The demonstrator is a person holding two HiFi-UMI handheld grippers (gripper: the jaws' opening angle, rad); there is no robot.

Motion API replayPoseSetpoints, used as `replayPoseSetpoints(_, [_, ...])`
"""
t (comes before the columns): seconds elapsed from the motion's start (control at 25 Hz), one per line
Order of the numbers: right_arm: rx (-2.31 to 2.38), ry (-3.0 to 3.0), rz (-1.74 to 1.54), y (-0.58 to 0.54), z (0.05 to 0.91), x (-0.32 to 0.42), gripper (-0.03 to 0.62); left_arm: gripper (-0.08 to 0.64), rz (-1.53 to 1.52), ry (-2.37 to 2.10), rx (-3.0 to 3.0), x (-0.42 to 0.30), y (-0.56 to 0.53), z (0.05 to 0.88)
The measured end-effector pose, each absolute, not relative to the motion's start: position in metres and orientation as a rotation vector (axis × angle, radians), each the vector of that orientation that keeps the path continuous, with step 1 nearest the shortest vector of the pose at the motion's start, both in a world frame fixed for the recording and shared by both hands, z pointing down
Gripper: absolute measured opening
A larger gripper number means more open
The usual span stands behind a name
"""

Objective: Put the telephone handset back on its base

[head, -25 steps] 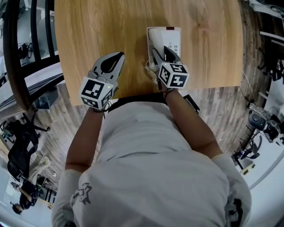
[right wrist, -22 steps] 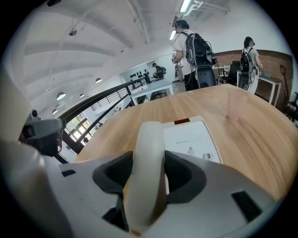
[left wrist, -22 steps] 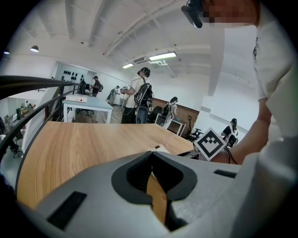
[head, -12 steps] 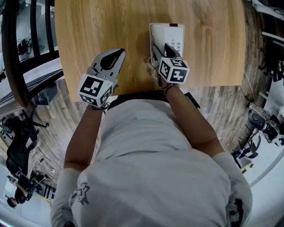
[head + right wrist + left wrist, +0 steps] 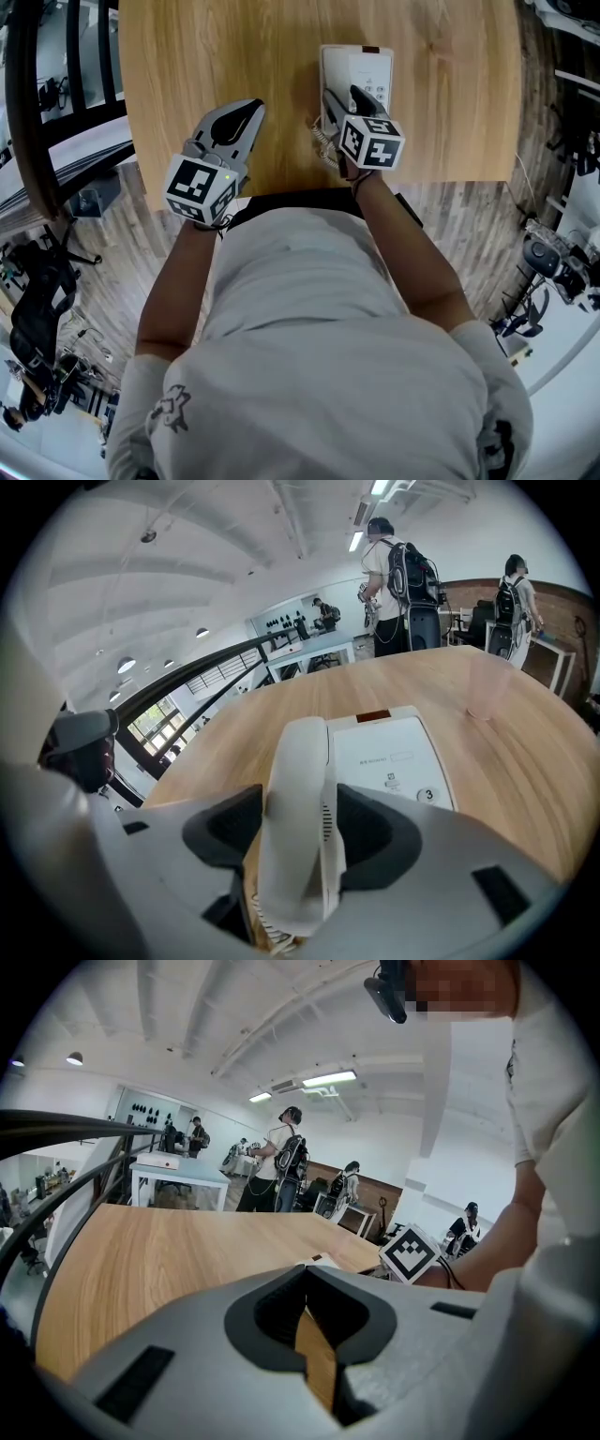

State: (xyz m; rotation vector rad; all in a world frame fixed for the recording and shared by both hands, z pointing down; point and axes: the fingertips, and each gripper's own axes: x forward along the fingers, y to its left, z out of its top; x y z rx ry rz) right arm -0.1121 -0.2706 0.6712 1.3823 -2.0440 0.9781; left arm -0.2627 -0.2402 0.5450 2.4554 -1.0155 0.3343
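A white telephone base [image 5: 367, 67] [image 5: 394, 757] lies on the wooden table [image 5: 206, 56] near its front edge. The white handset [image 5: 330, 82] [image 5: 295, 808] lies along the base's left side. Its coiled cord [image 5: 319, 141] hangs off the near end. My right gripper [image 5: 343, 101] [image 5: 300, 834] straddles the handset, and its jaws are opening. The pads stand a little off the handset's sides. My left gripper [image 5: 246, 114] [image 5: 305, 1312] hovers over bare wood to the left of the phone, shut with nothing in it.
The table's front edge [image 5: 281, 187] runs just under both grippers, against the person's body. A dark curved railing [image 5: 23, 112] stands at the left. A pale translucent cup [image 5: 487, 688] stands on the table beyond the phone. Several people stand far off in the room [image 5: 281, 1171].
The right gripper has edged slightly forward along the phone with the handset between its jaws. The left gripper has hardly moved.
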Motion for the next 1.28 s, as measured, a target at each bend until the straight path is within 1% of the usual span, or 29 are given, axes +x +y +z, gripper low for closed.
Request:
replayPoseSetpoints(0.24, [1.371, -2.076, 0.923, -0.266, 0.656, -0.112, 0.261, 0.006, 0.322, -1.039, 2.469, -0.269, -0.236, 0.535])
replayPoseSetpoints(0.44, [1.341, -2.135, 0.822, -0.261, 0.624, -0.111, 0.258, 0.006, 0.295, -1.069, 2.5, -0.266, -0.235, 0.511])
replayPoseSetpoints(0.76, [1.34, -2.247, 0.688, -0.254, 0.568, -0.116, 0.222, 0.006, 0.255, -1.112, 2.54, -0.267, -0.229, 0.476])
replayPoseSetpoints(0.8, [1.335, -2.263, 0.668, -0.253, 0.56, -0.118, 0.216, 0.006, 0.253, -1.11, 2.549, -0.266, -0.227, 0.471])
replayPoseSetpoints(0.96, [1.293, -2.344, 0.584, -0.243, 0.525, -0.12, 0.15, 0.006, 0.249, -1.094, 2.584, -0.262, -0.218, 0.453])
replayPoseSetpoints(1.28, [1.175, -2.496, 0.38, -0.217, 0.458, -0.118, 0.044, 0.006, 0.194, -1.119, 2.639, -0.258, -0.198, 0.411])
